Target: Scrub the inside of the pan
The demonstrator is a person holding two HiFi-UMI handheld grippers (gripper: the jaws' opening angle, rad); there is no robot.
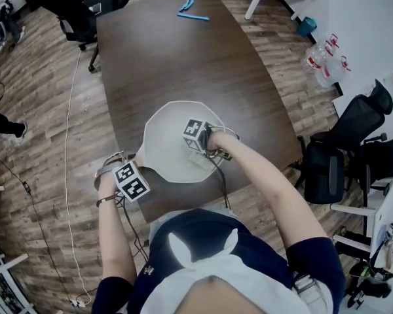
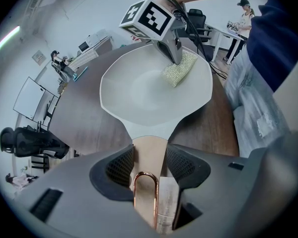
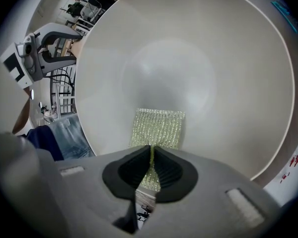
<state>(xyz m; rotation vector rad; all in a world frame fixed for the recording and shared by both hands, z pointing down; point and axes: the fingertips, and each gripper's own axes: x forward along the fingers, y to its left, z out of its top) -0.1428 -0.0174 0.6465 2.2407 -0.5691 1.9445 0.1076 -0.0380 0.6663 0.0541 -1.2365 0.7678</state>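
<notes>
A white pan (image 1: pixel 173 133) sits on the dark table near its front edge. Its tan handle (image 2: pixel 149 145) with a copper loop lies between the pads of my left gripper (image 2: pixel 149 155), which is shut on it; in the head view that gripper (image 1: pixel 132 165) is at the pan's left. My right gripper (image 3: pixel 151 155) points steeply down into the pan (image 3: pixel 188 68) and is shut on a yellow-green scrub sponge (image 3: pixel 158 128). The sponge (image 2: pixel 180 69) lies flat against the inner wall on the near right side, below the right gripper (image 2: pixel 176 58). In the head view the right gripper (image 1: pixel 198 150) hides the sponge.
The brown table (image 1: pixel 183 64) stretches away beyond the pan, with a blue object (image 1: pixel 191 8) at its far end. Black office chairs (image 1: pixel 354 142) stand to the right and one (image 1: pixel 78 12) at the far left. A white cable (image 1: pixel 69 142) runs along the wooden floor.
</notes>
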